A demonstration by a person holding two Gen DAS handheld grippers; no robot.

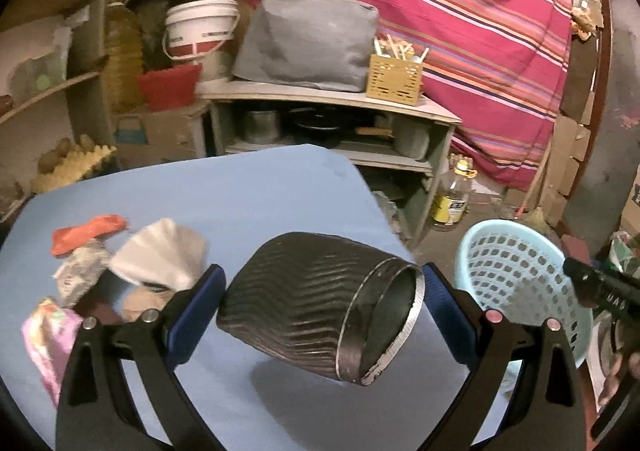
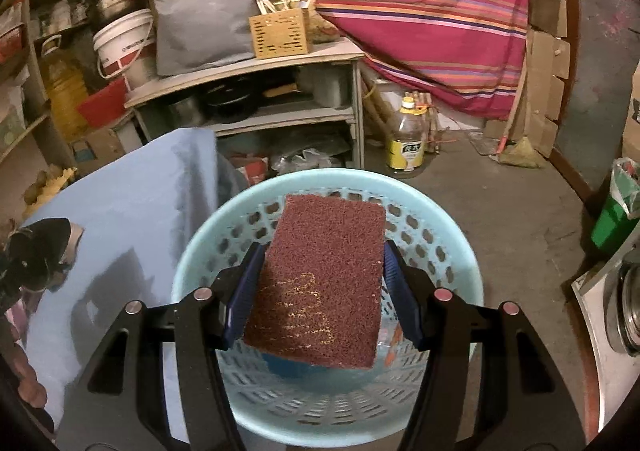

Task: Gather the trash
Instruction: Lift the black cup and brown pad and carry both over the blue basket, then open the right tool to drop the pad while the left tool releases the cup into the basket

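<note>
Cluttered storeroom, blue worktop [image 1: 240,191]. Left gripper [image 1: 320,299], jaws clamped on a ribbed black cup [image 1: 304,299], lifted above the worktop; scraps [image 1: 160,255] lie left. Right gripper [image 2: 320,287], jaws holding a maroon scouring sponge [image 2: 324,275] over the basket [image 2: 208,235]. Risk: the sponge is tilted, so it may catch the rim and tumble out on release.

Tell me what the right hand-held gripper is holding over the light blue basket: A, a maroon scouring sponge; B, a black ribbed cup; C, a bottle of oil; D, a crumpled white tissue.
A: the right hand-held gripper is closed on the maroon scouring sponge, held above the light blue basket.
</note>
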